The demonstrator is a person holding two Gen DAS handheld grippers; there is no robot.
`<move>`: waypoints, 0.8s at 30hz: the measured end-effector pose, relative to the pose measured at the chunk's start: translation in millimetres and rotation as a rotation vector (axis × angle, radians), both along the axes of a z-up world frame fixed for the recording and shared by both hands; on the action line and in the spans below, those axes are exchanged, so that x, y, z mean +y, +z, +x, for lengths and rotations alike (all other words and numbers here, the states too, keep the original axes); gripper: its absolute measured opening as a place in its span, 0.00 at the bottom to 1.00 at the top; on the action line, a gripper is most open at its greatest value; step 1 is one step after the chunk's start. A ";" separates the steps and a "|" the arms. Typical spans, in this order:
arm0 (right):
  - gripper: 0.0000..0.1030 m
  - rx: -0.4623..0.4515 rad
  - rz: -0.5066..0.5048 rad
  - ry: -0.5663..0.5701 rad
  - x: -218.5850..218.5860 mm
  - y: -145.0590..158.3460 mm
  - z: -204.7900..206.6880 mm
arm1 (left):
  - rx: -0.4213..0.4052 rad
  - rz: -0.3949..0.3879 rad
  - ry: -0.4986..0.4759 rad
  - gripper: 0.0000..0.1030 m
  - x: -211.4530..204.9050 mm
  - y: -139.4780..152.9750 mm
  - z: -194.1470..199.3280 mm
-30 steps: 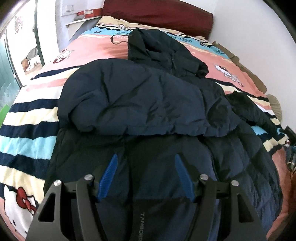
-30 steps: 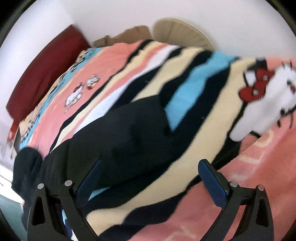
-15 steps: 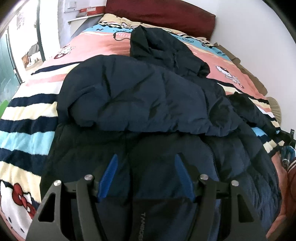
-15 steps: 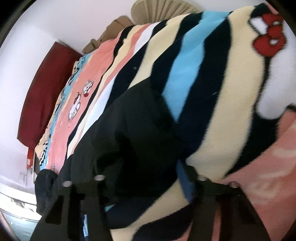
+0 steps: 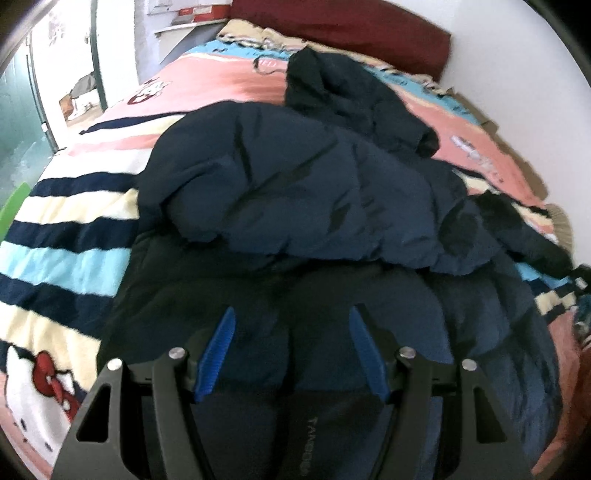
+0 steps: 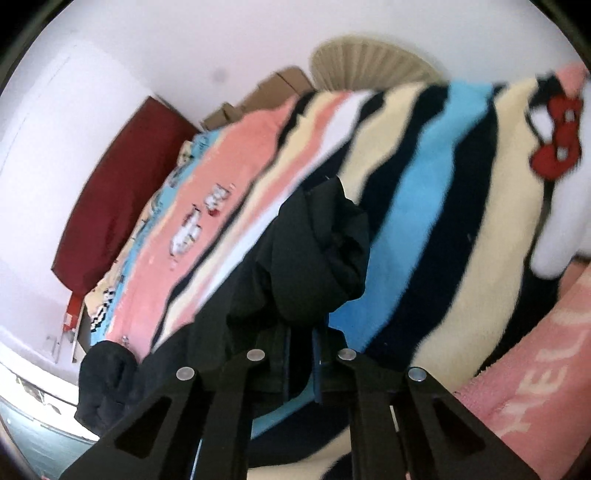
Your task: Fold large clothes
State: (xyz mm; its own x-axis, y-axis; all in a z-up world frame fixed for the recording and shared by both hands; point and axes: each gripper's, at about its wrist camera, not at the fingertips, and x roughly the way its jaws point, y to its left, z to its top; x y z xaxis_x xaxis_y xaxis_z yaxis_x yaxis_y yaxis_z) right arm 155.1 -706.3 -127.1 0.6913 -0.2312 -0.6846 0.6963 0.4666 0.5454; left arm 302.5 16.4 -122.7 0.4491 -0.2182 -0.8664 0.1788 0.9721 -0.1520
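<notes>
A dark navy puffer jacket (image 5: 295, 192) lies spread on the bed, one sleeve folded across its body and the hood (image 5: 343, 92) toward the headboard. My left gripper (image 5: 291, 350) is open and empty, hovering over the jacket's lower body. In the right wrist view my right gripper (image 6: 301, 343) is shut on the jacket's other sleeve (image 6: 317, 251), whose dark cuff bunches up above the fingers and is lifted off the blanket.
A striped Hello Kitty blanket (image 5: 66, 229) covers the bed (image 6: 424, 206). A dark red headboard (image 5: 343, 29) stands at the far end against a white wall. A shelf (image 5: 184, 22) and a doorway are at the far left.
My right gripper closed from wide open onto the sleeve and lifted it. My left gripper stayed open and drifted slightly over the jacket.
</notes>
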 end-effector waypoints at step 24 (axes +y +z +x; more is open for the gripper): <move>0.07 -0.092 -0.287 0.369 161.1 168.6 83.3 | -0.031 -0.118 0.123 0.61 68.9 17.9 -28.6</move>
State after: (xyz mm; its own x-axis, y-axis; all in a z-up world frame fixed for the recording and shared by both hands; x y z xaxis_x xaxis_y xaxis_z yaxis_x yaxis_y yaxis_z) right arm 238.4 -545.2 41.5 0.8176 -0.1298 -0.5609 0.4108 0.8141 0.4104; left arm 273.9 85.3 -104.8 0.5049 -0.2591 -0.8234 0.0663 0.9627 -0.2623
